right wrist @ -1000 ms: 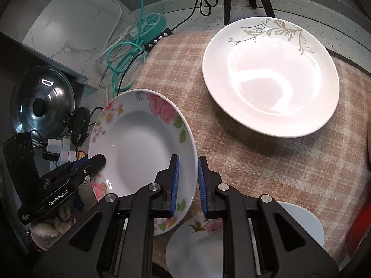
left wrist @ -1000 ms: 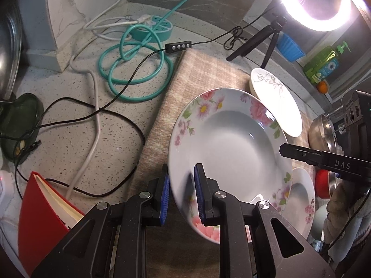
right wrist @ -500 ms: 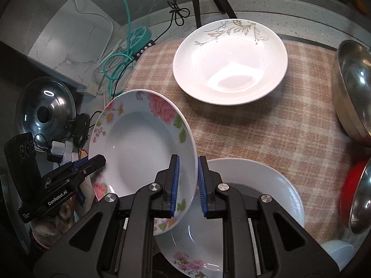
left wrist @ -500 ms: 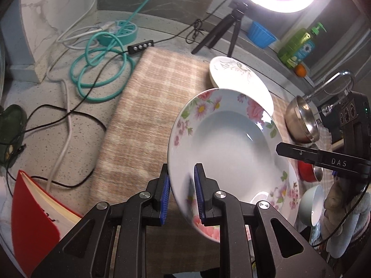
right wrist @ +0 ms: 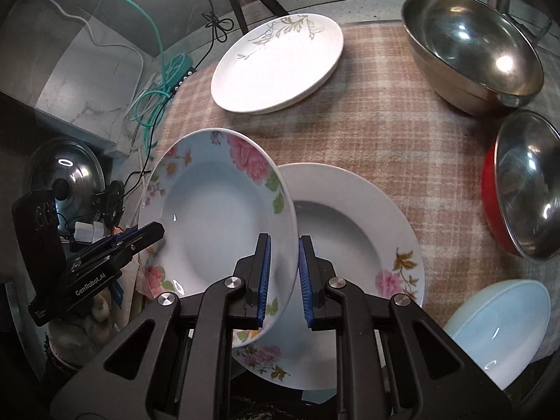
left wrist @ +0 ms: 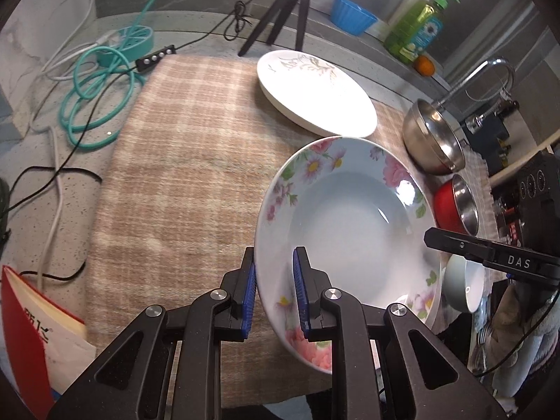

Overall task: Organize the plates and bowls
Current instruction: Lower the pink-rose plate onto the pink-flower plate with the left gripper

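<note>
Both grippers hold one deep plate with pink flowers (left wrist: 350, 224) by opposite rims, lifted and tilted above the checked cloth (left wrist: 182, 161). My left gripper (left wrist: 274, 292) is shut on its left rim. My right gripper (right wrist: 282, 278) is shut on its right rim (right wrist: 224, 220). A second flowered deep plate (right wrist: 353, 245) lies on the cloth just below and right of it. A white plate with a grey leaf pattern (right wrist: 280, 59) lies at the back; it also shows in the left wrist view (left wrist: 315, 94).
A big steel bowl (right wrist: 469, 49), a red-sided steel bowl (right wrist: 525, 185) and a pale blue bowl (right wrist: 500, 318) stand on the right. Teal cable (left wrist: 94, 91), tripod (left wrist: 280, 10), soap bottle (left wrist: 416, 31) and red book (left wrist: 28, 343) surround the cloth.
Both grippers carried the flowered plate to the right and back, over the second flowered plate. The bowls on the right have come into view.
</note>
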Motion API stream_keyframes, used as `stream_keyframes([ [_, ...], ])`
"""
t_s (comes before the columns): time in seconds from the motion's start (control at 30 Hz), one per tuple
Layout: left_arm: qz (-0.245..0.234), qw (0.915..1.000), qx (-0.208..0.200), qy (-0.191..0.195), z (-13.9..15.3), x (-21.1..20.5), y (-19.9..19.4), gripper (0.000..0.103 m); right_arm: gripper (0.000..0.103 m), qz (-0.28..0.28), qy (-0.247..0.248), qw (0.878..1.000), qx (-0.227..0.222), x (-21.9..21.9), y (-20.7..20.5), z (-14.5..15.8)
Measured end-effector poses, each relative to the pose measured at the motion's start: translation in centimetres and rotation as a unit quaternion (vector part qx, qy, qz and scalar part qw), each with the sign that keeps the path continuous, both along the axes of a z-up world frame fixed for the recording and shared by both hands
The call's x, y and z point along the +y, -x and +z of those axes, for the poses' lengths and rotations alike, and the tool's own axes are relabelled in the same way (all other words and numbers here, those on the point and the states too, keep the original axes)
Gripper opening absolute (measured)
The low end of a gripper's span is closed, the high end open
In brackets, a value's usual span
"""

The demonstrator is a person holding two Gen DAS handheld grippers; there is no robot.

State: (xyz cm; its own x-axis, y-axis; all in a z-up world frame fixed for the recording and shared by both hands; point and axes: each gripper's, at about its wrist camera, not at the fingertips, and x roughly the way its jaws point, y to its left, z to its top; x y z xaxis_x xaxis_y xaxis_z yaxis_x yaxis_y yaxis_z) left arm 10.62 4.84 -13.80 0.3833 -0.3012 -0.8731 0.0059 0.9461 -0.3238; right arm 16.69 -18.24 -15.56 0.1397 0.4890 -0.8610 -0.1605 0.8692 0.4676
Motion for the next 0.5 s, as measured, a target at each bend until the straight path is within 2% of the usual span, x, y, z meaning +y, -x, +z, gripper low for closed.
stream_keyframes([
  [0.17, -0.017, 0.9998, 0.012, 0.007, -0.7, -1.2, -0.1, 0.018, 0.016, -0.017, 0.009, 1.000, -0.002, -1.2, 1.6, -0.2],
  [0.5, -0.050, 0.9987, 0.005, -0.009, -0.6, -3.0, -0.7, 0.018, 0.016, -0.052, 0.004, 0.998, 0.020, -3.4, 3.5, -1.7],
])
